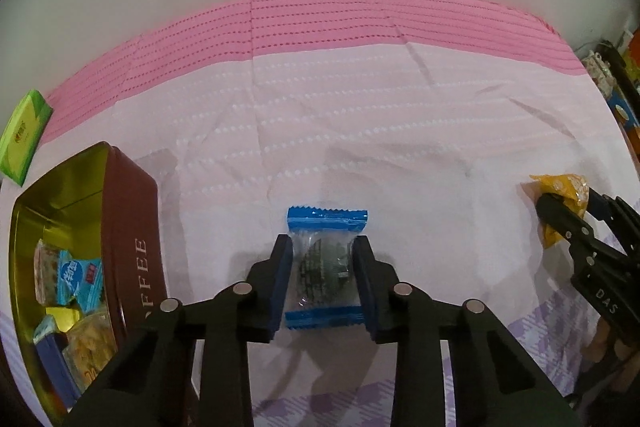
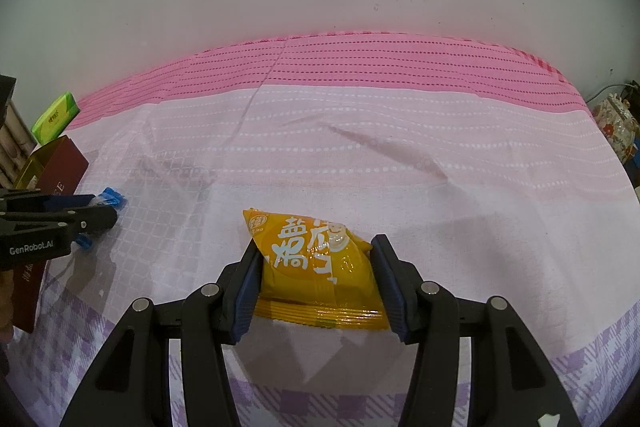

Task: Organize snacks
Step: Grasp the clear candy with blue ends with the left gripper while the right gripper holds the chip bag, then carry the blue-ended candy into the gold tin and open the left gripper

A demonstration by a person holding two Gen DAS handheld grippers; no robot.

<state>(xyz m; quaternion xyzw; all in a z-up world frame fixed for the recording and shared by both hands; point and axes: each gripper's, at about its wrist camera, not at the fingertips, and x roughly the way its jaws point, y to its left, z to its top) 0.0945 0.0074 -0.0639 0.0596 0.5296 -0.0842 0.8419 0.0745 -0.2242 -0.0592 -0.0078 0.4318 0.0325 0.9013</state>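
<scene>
Our left gripper pinches the blue packet on the cloth, tin at nine o'clock. Our right gripper pinches the orange packet. Both look light, crinkly, slippery: we'd grip mid-body.

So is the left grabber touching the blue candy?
Touching. The left wrist view shows the left gripper with both pads pressed against the blue-ended candy wrapper.
</scene>
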